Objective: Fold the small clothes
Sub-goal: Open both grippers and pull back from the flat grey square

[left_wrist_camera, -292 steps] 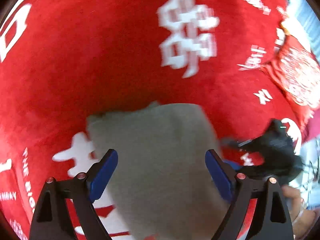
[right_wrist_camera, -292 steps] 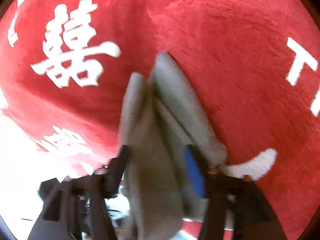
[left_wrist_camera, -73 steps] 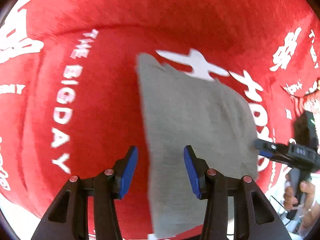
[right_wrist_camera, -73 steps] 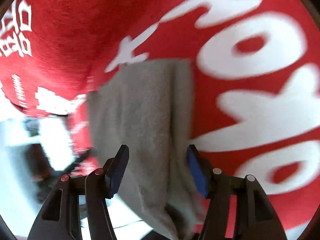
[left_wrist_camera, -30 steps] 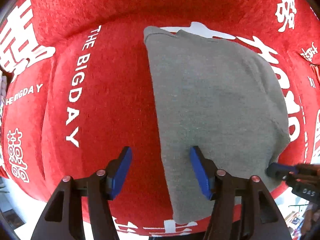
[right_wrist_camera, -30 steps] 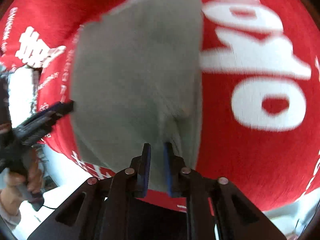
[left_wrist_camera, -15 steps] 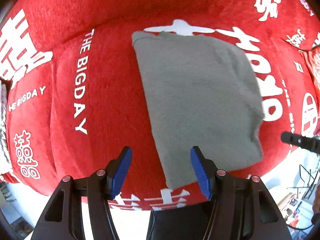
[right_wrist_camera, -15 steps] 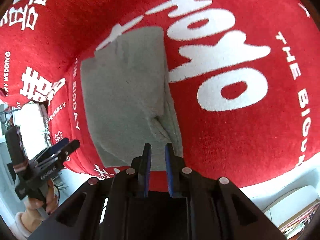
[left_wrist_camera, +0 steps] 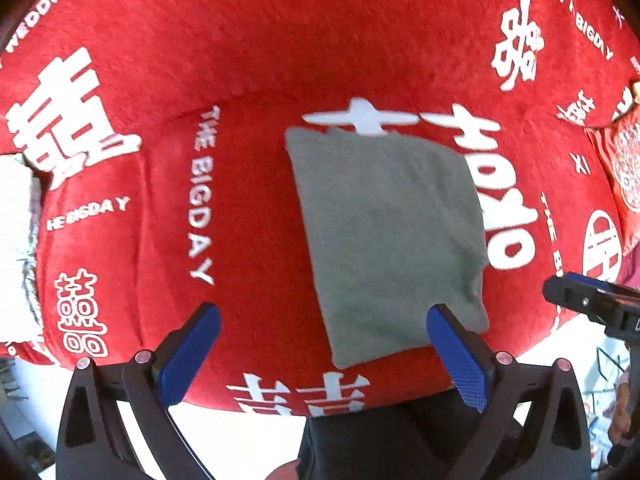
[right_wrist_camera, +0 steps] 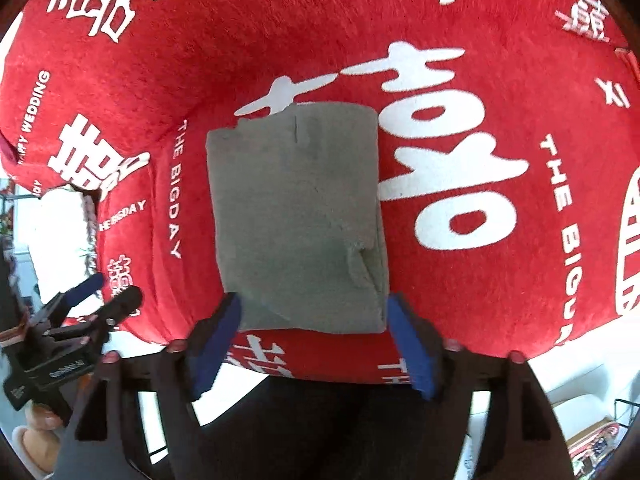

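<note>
- We see one red plush cover (left_wrist_camera: pixel 260 60), fuzzy, printed with white characters and lettering.
- We count one grey garment (left_wrist_camera: pixel 390 236), soft knit, folded into a rough rectangle, lying flat on the cover's seat.
- We hold two grippers, black frames with blue pads: left gripper (left_wrist_camera: pixel 324 354) and right gripper (right_wrist_camera: pixel 314 344), both opening, nothing between their jaws.

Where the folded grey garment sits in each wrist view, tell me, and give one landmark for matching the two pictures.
Left wrist: folded grey garment right of centre, flat on the red cover, beyond the open left gripper.
Right wrist: garment near centre, just above the right gripper, whose jaws are opening with nothing between them.
Shared landmark: the white "THE BIGDAY" lettering, left of the garment in both.
</note>
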Available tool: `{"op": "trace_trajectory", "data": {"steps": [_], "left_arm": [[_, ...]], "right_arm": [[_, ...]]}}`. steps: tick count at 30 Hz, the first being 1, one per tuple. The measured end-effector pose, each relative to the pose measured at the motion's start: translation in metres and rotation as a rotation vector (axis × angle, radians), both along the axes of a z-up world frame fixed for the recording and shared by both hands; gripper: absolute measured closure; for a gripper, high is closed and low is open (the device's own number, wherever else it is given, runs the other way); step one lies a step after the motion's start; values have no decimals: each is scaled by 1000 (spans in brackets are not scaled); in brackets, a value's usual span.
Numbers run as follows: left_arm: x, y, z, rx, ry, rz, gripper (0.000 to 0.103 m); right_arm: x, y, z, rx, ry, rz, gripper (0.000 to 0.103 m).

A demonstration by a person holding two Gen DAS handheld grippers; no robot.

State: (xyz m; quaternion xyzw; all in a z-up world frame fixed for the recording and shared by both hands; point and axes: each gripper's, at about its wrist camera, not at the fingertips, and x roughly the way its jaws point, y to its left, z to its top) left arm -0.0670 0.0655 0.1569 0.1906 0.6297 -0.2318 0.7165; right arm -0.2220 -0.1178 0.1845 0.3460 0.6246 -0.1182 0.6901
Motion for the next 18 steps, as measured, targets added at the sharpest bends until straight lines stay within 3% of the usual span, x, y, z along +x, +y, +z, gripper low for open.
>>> {"op": "trace_trajectory", "data": {"steps": [3,7,12,18], "left_arm": [[4,2,9,-5,-39,12,0],[14,4,9,8,-10,40,0],[17,6,19,-3,-33,66,0],[21,8,23,13,-27,97,0]], "right_arm": [[3,1,9,-33,6,4,22],[9,0,23,-81,10,29,22],[8,-5,42,-156,-2,17,15],[6,-10,48,-164,10,3,15]]}}
